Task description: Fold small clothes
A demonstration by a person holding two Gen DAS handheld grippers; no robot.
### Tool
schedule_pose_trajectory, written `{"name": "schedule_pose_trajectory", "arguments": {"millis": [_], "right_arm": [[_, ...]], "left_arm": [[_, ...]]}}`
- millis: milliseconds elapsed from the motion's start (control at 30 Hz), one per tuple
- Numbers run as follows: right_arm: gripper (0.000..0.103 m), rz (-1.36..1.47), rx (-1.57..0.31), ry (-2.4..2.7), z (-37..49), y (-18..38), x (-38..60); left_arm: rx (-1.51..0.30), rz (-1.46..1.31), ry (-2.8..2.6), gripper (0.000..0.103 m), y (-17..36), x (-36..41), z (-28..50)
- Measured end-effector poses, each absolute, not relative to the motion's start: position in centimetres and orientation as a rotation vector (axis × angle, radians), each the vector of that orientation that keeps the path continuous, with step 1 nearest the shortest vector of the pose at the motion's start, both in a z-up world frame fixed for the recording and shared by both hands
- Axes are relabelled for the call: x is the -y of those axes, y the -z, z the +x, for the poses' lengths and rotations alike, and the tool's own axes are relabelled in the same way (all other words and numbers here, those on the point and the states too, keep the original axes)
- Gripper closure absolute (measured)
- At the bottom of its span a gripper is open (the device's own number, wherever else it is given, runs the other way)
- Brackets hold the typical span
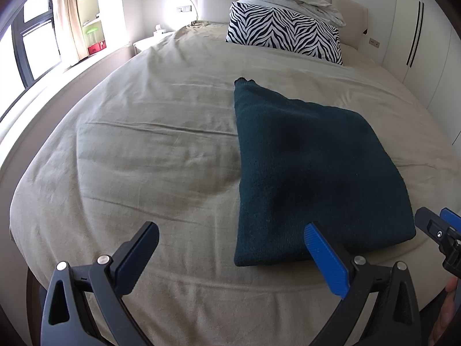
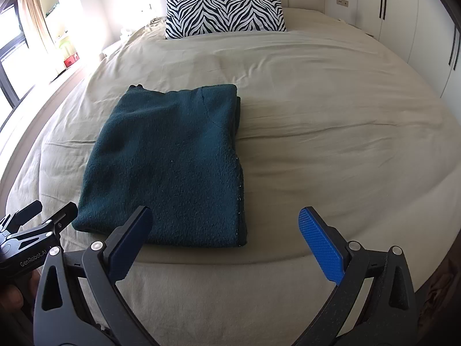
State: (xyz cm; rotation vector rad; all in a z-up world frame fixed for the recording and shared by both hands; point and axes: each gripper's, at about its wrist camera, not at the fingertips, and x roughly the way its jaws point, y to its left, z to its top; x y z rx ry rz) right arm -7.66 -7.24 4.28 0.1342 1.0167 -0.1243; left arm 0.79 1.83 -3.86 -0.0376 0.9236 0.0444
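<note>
Lying folded on beige bed (image 2: 317,109), teal garment (image 2: 167,167); zebra pillow (image 2: 224,11) at headboard; both grippers' fingers wide apart, empty

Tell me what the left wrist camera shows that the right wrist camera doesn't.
Only the left wrist view shows the left gripper head-on, open, with the sweater's left edge nearest. Only the right wrist view shows the right gripper head-on, open, plus the sweater's stacked layers along its right edge. Both show the folded dark green sweater flat on the beige bed, the zebra pillow, and neither gripper holding anything.
</note>
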Motion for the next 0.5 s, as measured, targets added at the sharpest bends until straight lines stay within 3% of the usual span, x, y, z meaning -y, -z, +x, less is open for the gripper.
{"name": "schedule_pose_trajectory", "arguments": {"millis": [500], "right_arm": [[0.0, 0.14, -1.025, 0.121, -7.71, -4.08, 7.15]], "left_arm": [[-0.936, -0.041, -0.036, 0.0, 3.91, -2.14, 1.02]]}}
